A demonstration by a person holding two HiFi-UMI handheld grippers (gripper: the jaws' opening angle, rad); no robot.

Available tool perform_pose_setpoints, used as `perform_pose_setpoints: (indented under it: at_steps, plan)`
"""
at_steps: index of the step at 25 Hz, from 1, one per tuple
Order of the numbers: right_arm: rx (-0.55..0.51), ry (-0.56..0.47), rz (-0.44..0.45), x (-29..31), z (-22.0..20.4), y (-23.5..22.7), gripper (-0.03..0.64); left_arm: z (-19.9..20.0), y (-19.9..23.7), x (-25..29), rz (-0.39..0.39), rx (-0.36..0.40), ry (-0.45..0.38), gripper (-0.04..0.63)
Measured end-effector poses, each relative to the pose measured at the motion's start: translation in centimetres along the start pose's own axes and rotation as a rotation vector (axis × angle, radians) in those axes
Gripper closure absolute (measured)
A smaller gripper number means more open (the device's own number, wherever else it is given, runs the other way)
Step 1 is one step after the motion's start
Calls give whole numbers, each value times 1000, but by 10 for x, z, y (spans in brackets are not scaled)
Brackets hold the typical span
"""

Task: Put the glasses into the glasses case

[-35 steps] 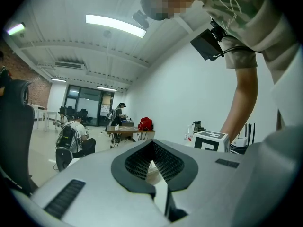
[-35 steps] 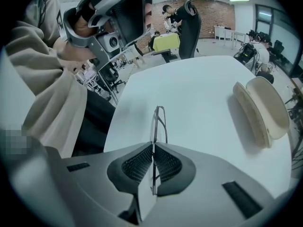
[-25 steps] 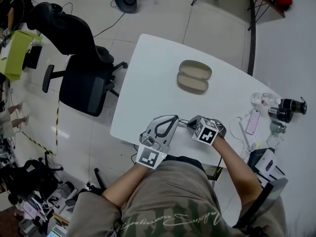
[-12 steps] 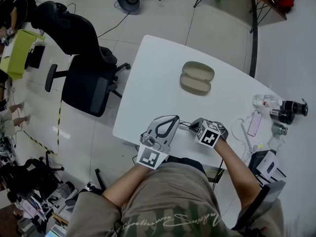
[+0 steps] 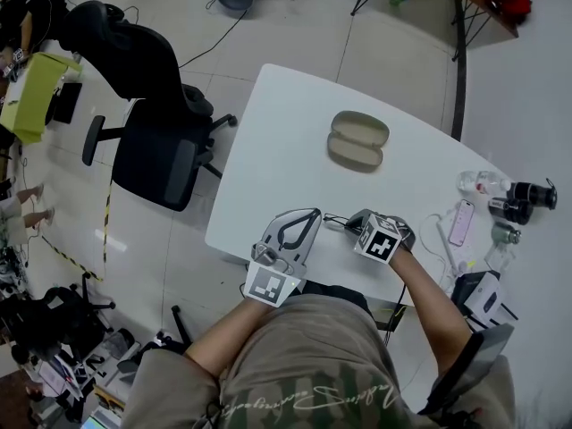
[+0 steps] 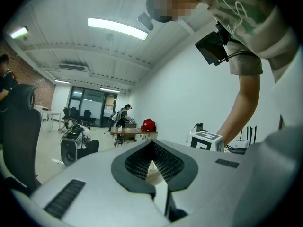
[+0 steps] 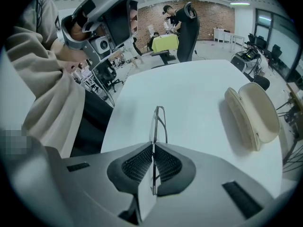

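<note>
I'm working in an open-plan office or lab: a black office chair beside my white table, tiled floor, brick back wall, strip lights overhead.

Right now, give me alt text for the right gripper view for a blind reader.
The hand-held gripper is shut on thin-framed glasses, which stick out ahead over a white table. An open beige case lies to the right, apart from them.

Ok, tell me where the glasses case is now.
The glasses case lies open on the table, toward its far side in the head view, beyond the right gripper and at the right in that gripper's view.
</note>
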State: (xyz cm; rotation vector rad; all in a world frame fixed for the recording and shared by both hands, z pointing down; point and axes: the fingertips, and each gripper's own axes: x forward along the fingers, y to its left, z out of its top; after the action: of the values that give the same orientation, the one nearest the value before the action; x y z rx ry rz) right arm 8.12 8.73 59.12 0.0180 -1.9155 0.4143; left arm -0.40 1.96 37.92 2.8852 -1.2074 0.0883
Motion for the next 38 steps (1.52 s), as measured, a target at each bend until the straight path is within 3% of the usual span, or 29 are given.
perform_pose_setpoints:
  at_steps: [17, 34, 38]
  plan:
    - [-20, 5, 10, 0, 0, -11, 589, 0, -6, 3, 3, 24, 13, 591]
    - [6, 11, 17, -2, -8, -24, 589, -6, -11, 10, -6, -7, 51, 591]
    - [2, 8, 19, -3, -8, -25, 588, -6, -10, 13, 15, -47, 40, 591]
